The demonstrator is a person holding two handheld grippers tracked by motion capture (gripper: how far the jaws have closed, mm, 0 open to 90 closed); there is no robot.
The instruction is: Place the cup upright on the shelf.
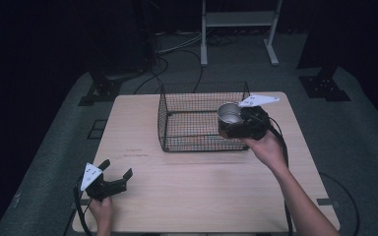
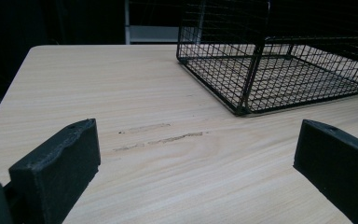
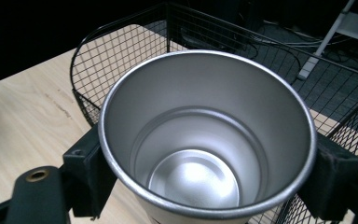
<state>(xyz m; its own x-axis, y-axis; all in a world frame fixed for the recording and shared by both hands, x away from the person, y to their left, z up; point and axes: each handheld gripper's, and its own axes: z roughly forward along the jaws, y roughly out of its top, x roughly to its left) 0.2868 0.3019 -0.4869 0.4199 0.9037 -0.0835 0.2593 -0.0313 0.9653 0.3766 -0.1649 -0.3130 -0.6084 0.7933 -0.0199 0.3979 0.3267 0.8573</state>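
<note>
The metal cup (image 1: 230, 119) sits upright, pinched by the right gripper (image 1: 236, 124) over the wire basket's (image 1: 177, 118) three o'clock edge; the left gripper (image 1: 115, 169) rests spread at seven o'clock.

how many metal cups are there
1. The metal cup is clamped in the right gripper, held at the near right corner of the wire basket. Nothing lies inside the basket.

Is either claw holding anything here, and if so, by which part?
The right claw grips the metal cup by its outer wall, one jaw on each side just below the rim. The left claw is open and holds nothing.
</note>
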